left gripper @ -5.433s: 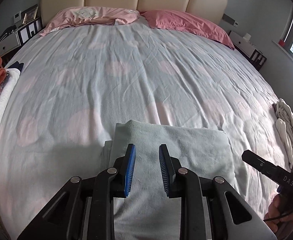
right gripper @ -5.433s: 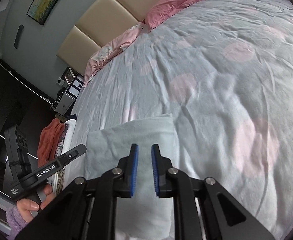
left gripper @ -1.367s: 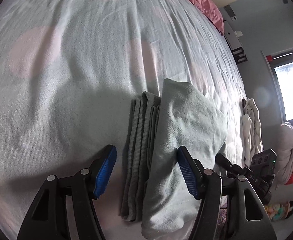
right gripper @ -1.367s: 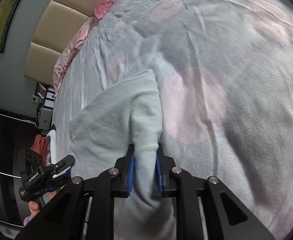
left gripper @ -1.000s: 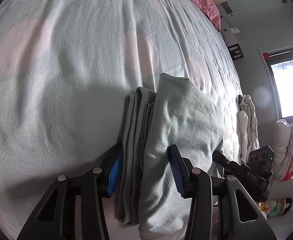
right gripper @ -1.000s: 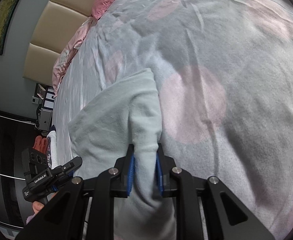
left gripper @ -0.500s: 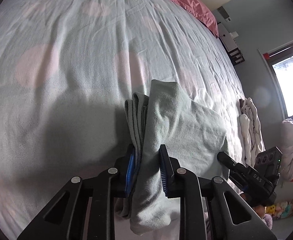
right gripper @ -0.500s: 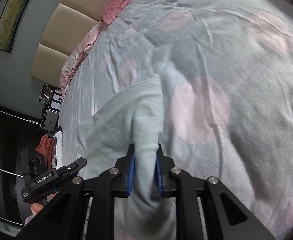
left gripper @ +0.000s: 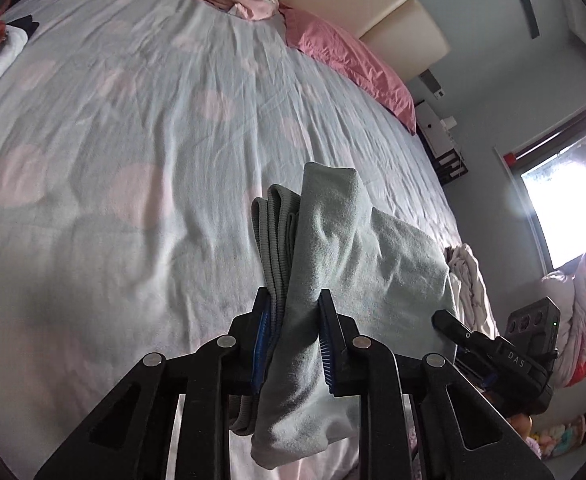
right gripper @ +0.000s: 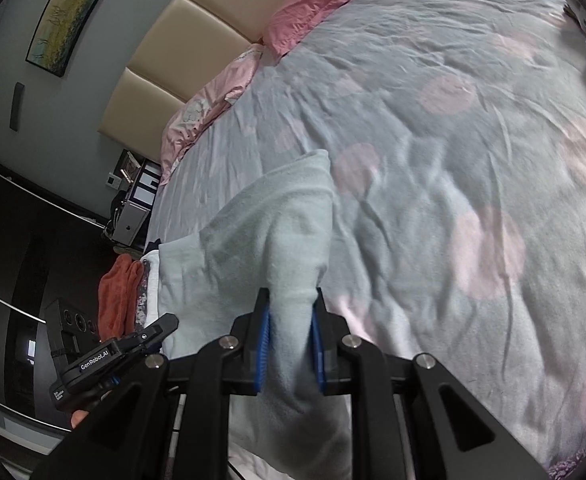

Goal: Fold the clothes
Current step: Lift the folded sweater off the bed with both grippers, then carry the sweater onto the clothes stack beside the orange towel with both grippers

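Observation:
A folded pale green garment [left gripper: 377, 264] with grey ribbed edges hangs between both grippers, lifted off the bed. My left gripper [left gripper: 293, 340] is shut on its left end, pinching the ribbed layers and the green fabric. My right gripper [right gripper: 291, 344] is shut on the other end of the same garment [right gripper: 261, 240]. The right gripper shows at lower right in the left wrist view [left gripper: 493, 356]; the left gripper shows at lower left in the right wrist view [right gripper: 113, 356].
The bed sheet [left gripper: 133, 128] is pale blue with pink spots. Pink pillows [left gripper: 345, 60] lie at the headboard. A stack of folded clothes [right gripper: 121, 296] sits at the bed's left edge. White clothes [left gripper: 469, 276] lie at the right edge. A nightstand [right gripper: 133, 200] stands beside the bed.
My left gripper has closed on the garment's left end. Both grippers have lifted the garment and the views have tilted up toward the headboard.

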`<state>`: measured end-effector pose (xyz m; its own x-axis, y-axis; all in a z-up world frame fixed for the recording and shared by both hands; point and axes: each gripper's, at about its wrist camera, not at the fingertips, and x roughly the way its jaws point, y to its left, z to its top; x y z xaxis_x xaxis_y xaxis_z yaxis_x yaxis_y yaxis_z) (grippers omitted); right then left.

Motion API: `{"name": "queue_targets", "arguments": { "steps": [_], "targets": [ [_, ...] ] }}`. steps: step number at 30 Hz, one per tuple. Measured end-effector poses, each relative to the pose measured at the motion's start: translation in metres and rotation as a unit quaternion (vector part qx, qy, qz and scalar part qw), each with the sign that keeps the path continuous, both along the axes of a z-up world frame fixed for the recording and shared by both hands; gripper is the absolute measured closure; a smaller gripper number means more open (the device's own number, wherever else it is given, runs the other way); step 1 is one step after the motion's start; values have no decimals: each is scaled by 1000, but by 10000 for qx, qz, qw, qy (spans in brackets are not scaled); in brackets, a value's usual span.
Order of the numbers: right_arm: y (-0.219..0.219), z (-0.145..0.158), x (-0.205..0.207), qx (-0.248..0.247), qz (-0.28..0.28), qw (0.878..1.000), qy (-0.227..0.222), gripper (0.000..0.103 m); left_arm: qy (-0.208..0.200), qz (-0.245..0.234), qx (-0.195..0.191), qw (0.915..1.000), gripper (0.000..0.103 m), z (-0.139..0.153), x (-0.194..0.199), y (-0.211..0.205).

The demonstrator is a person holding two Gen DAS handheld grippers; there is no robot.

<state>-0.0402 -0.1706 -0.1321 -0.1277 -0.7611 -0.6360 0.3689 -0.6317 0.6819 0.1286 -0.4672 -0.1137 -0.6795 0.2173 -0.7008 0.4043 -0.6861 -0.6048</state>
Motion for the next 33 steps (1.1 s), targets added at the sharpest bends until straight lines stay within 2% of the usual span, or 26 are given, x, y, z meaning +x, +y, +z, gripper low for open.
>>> {"name": "queue_targets", "arguments": {
  "steps": [6,11,18,21,24,26,30,33],
  "targets": [
    [-59,50,29,-143,595,9979,189,86,280,473,-76,9985,80,39,53,-43],
    [-129,85,75,-230,1294,9913,73,86,235,951,-522,9938,80,84,133,-92],
    [-246,136,173,-489,2417,9691,-43,86,-136,1659,-1340,9769,80,156,262,-155],
    [-287,148,218,-641,2747,9592,-194,87,-386,1926,-1581,9677,80,174,312,-176],
    [-321,147,263,-720,3018,9500,-348,87,-700,2115,-1760,9589,80,175,353,-193],
    [-339,136,289,-688,3141,9456,-503,87,-880,2194,-1835,9542,80,169,375,-204],
    [-366,102,329,-568,3273,9395,-831,87,-1119,2323,-1740,9504,80,136,405,-227],
    [-378,75,339,-449,3314,9385,-857,87,-1185,2348,-1576,9518,80,101,418,-241]
  ]
}}
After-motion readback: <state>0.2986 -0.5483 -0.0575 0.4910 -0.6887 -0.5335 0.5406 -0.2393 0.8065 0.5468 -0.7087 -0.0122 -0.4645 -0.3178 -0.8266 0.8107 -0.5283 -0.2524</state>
